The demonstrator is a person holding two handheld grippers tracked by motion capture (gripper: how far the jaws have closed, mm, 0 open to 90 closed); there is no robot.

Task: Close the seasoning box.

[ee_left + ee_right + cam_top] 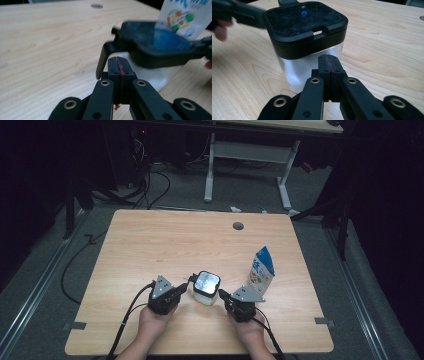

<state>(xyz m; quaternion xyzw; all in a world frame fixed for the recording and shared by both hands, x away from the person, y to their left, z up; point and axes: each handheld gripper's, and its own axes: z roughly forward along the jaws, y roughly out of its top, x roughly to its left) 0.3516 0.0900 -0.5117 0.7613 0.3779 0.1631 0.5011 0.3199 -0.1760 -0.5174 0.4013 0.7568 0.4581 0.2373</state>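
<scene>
Now, over on the left of the container [206, 288], the left tongs [186, 287] sit low on the worktop [150, 240], jaws pressed together with nothing between them, their tip just beside the container's black lid [155, 45]. In the left gripper view that lid looks lifted and tilted, with a latch tab hanging down at its near edge. The container itself, a clear-walled box with a dark glossy top, stands near the front edge of the worktop, between both hands. Right of the container, the right tongs [223, 295] are also pressed together and empty, tip right up against the clear wall [312, 72]; touching or not, I cannot tell. Further right of the container stands a blue-and-white carton [261, 270], upright, just behind the right hand.
</scene>
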